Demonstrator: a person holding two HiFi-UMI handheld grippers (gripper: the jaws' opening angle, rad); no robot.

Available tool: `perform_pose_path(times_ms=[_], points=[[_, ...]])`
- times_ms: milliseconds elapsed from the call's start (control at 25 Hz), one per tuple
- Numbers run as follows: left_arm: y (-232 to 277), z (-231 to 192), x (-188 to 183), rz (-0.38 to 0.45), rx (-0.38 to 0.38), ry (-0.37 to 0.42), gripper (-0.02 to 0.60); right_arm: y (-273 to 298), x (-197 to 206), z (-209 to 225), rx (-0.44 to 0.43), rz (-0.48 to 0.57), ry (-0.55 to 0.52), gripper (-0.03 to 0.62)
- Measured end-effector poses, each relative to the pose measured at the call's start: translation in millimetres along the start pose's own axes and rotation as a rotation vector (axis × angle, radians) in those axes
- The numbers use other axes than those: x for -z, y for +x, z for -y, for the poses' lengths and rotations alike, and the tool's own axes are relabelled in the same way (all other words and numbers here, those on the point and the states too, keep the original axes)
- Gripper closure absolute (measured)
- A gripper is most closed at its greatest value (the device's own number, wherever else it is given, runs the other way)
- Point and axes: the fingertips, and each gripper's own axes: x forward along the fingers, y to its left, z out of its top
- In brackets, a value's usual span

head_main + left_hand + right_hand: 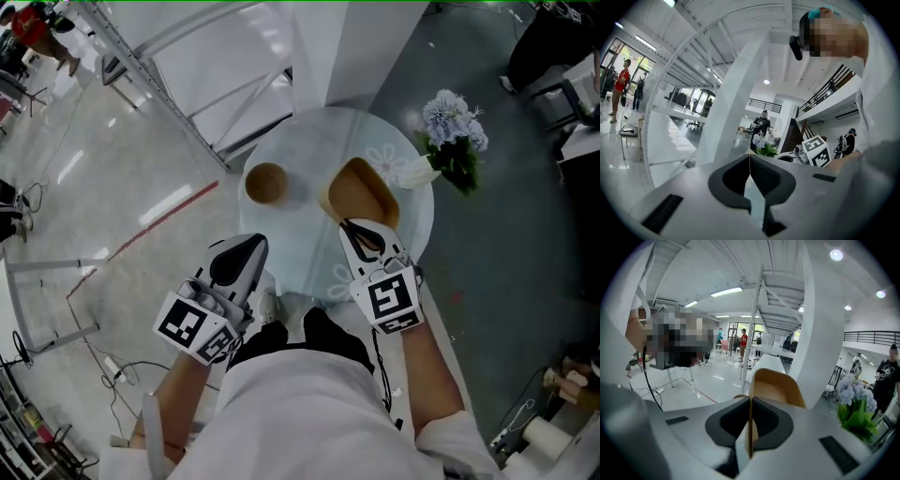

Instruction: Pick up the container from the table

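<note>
A tan paper container [361, 192] hangs tilted above the round glass table [305, 239], its open side facing me. My right gripper [361, 228] is shut on its near rim. In the right gripper view the thin wall of the container [776, 387] is pinched between the two dark pads of the right gripper [750, 401]. My left gripper [246, 246] hovers at the table's near left edge. Its jaws meet with nothing between them, as the left gripper view shows at the left gripper [749, 161].
A small round brown cup [266, 183] stands on the table's left part. A bunch of pale blue flowers [453, 131] sits at the table's far right edge. White metal framing [169, 84] rises behind the table. People stand far off in the hall.
</note>
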Motion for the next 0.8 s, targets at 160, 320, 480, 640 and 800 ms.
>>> perform_pose_path(times_ms=[160,320,480,640,800], points=[[-4,3,-10,0.018,0.010,0.018,0.560,-14,-24,0,0.015,0.056,0.015,0.560],[-10,5,-17,0.032,0.018,0.028,0.560,-27,-43,-2,0.033,0.096,0.009,0.560],[-14,8,-24,0.047,0.030,0.038,0.560,-38,-56,-6,0.048,0.120,0.000,0.560],[-17,13,-30,0.059,0.045,0.048,0.560,-51,-69,-9,0.065,0.144,-0.008,0.560],[-21,16,-35,0.066,0.059,0.054,0.560,-65,-84,-12,0.086,0.174,-0.007,0.560]])
